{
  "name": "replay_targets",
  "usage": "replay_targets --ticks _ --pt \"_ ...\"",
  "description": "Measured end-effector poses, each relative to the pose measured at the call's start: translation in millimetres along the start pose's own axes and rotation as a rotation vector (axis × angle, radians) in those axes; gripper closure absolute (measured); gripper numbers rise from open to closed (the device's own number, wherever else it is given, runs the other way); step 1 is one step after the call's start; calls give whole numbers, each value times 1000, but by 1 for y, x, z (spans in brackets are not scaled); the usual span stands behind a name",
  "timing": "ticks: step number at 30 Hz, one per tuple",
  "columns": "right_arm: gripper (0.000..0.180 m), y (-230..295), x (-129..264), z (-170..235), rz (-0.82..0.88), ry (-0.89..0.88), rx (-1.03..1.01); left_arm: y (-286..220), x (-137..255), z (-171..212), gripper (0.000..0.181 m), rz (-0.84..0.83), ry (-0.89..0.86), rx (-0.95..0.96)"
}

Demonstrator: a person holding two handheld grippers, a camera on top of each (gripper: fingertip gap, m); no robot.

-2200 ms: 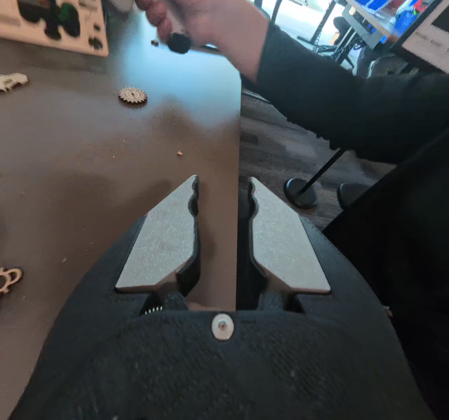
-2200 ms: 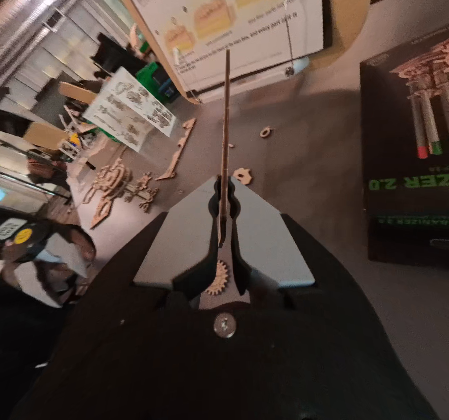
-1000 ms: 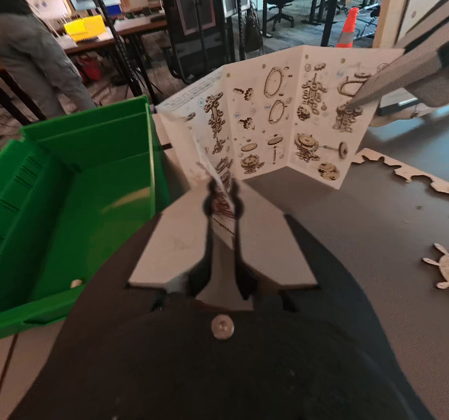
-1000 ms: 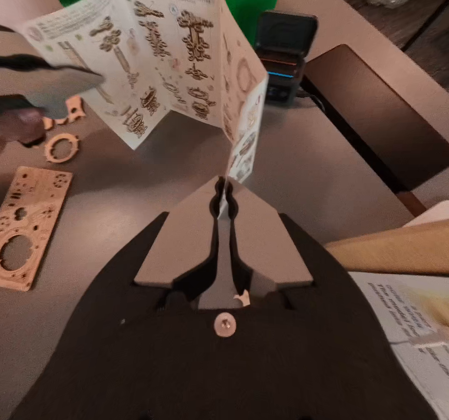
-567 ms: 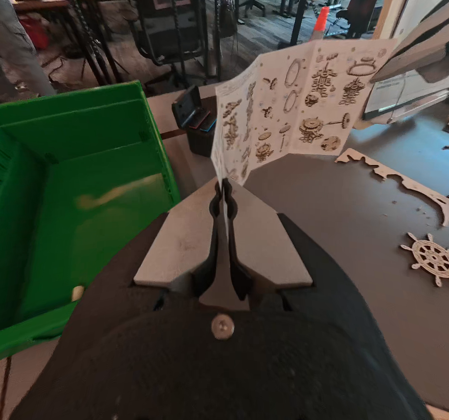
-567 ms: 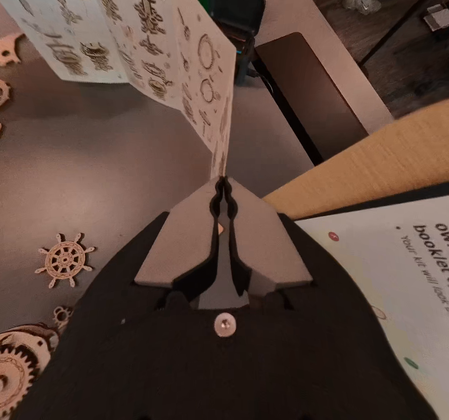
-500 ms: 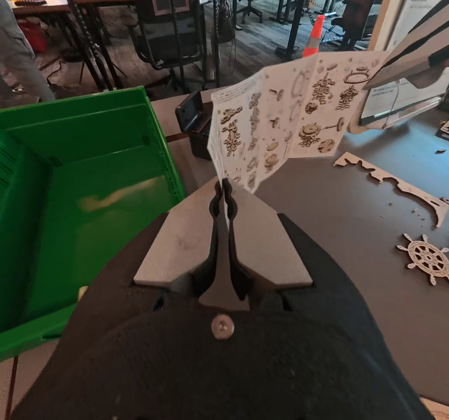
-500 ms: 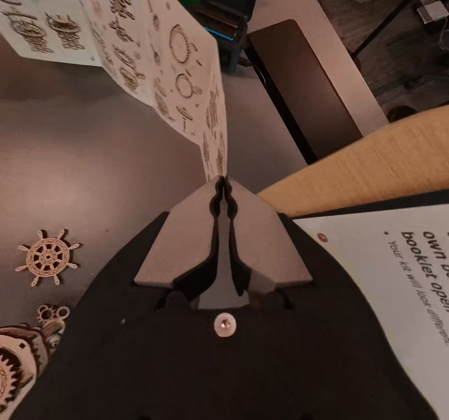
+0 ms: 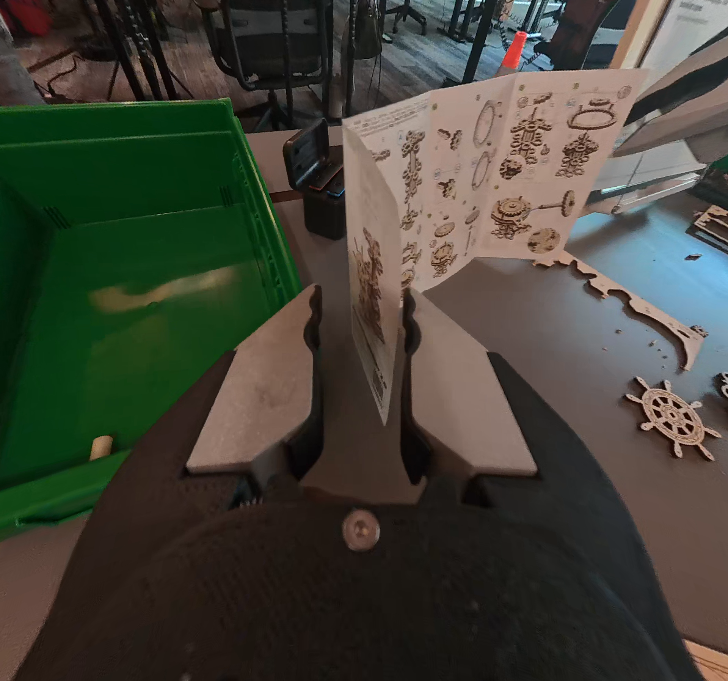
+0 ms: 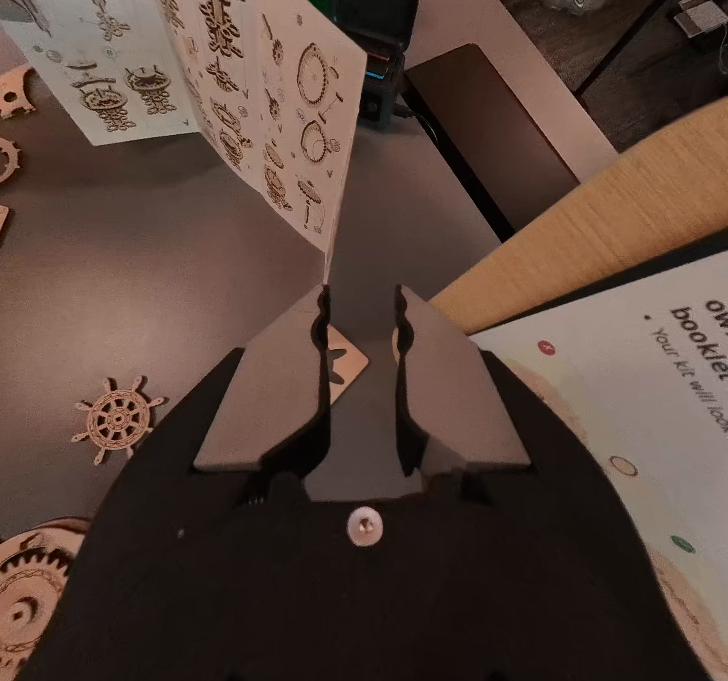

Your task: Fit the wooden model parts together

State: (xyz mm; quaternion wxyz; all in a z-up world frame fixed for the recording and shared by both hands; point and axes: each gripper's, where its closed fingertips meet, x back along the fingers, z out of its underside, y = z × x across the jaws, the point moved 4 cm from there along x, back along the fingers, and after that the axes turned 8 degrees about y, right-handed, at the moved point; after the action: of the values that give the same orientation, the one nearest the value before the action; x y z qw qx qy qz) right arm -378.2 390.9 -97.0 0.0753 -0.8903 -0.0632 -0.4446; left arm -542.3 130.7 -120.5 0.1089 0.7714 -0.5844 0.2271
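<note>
A folded paper instruction sheet [image 9: 492, 173] with drawings of the wooden model stands unfolded above the dark table. My left gripper [image 9: 360, 299] is open; the sheet's end panel hangs loose between its jaws, close to the right finger. My right gripper [image 10: 360, 295] is open and empty; the sheet's [image 10: 275, 90] other edge ends just beyond its left fingertip. The right gripper also shows at the sheet's far end in the left wrist view [image 9: 677, 110]. A wooden ship's wheel [image 9: 669, 417] lies flat on the table and also shows in the right wrist view [image 10: 118, 419].
A green bin [image 9: 138, 268] stands left, with a small dowel [image 9: 100, 445] inside. A black device [image 9: 315, 181] sits behind the sheet. A long jagged wooden part [image 9: 638, 311], a small wooden plate [image 10: 348, 362], a gear assembly [image 10: 27, 583] and a printed board [image 10: 630, 386] lie around. About 25 centimeters separates my left fingertips from my right. My right gripper's tips are some 20 centimeters from the wooden ship's wheel [image 9: 669, 417].
Both grippers were shut on the ends of the instruction sheet; both have now opened and let it go. The sheet has spread wider.
</note>
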Motion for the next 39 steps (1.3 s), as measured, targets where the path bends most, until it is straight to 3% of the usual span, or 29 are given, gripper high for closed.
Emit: replay_targets --ticks 6,9,12,15,17,19,25,32,39 --pt "148 8 5 5 -9 -35 -2 -7 0 0 143 -24 -29 -29" --pt "132 16 2 2 -48 -52 -33 -7 -7 0 181 -51 -41 -83" --pt "127 26 9 -4 -127 -114 -105 -8 -16 5 181 -63 -7 -130" --pt "104 31 20 -8 -150 -184 -148 -15 -15 8 181 -44 -12 -147" --pt "101 37 26 -11 -181 -223 -157 -17 -14 9 181 -48 -9 -158" --pt "103 34 22 -10 -127 -200 -150 -15 -15 11 181 -49 -2 -149" --pt "149 37 11 -3 -105 -143 -97 -13 -8 18 181 -34 -6 -114" --pt "137 47 15 1 -73 -134 -42 -12 0 31 179 -30 -1 -68" --pt "130 55 30 6 -91 -148 -37 -17 2 40 164 -19 28 -45"
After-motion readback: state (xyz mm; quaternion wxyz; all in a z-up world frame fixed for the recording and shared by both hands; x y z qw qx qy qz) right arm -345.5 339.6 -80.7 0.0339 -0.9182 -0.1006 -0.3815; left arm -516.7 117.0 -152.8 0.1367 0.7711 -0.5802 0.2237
